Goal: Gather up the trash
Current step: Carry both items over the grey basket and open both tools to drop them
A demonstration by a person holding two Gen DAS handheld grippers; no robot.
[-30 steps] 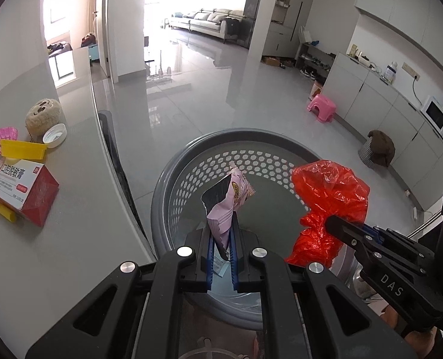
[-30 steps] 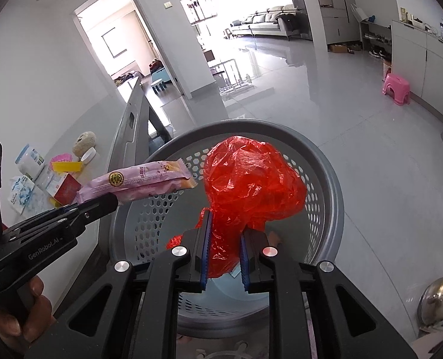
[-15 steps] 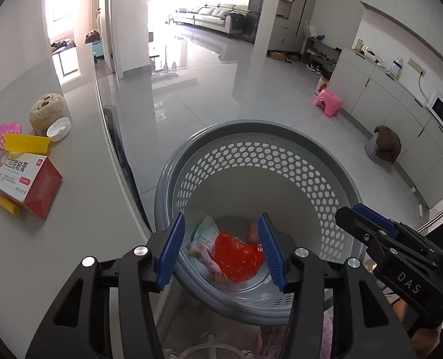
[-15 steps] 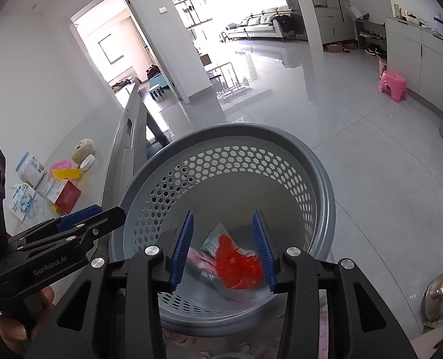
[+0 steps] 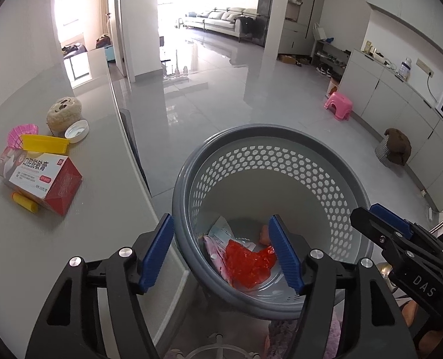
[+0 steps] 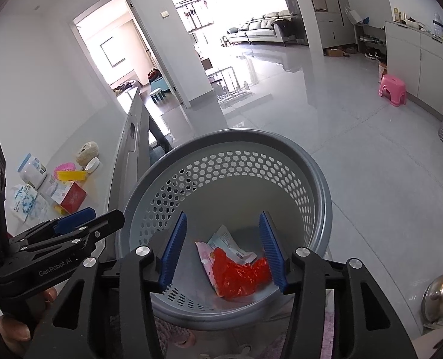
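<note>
Your right gripper (image 5: 371, 218) tip only partly seen; both jaws just opened wide, empty; left gripper (image 5: 221, 252) over grey perforated plastic basket (image 5: 281, 140) holding crumpled red plastic bag (image 5: 247, 261), pink snack wrapper (image 5: 214, 246)

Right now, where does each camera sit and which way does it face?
Left wrist: on the left gripper, angled down into the grey basket beside the counter; its open blue fingers show, with the right gripper at right.
Right wrist: on the right gripper, also angled down into the basket; its open fingers show, with the left gripper and hand at left.
Shared: basket, red bag, pink wrapper, pink stool.
</note>
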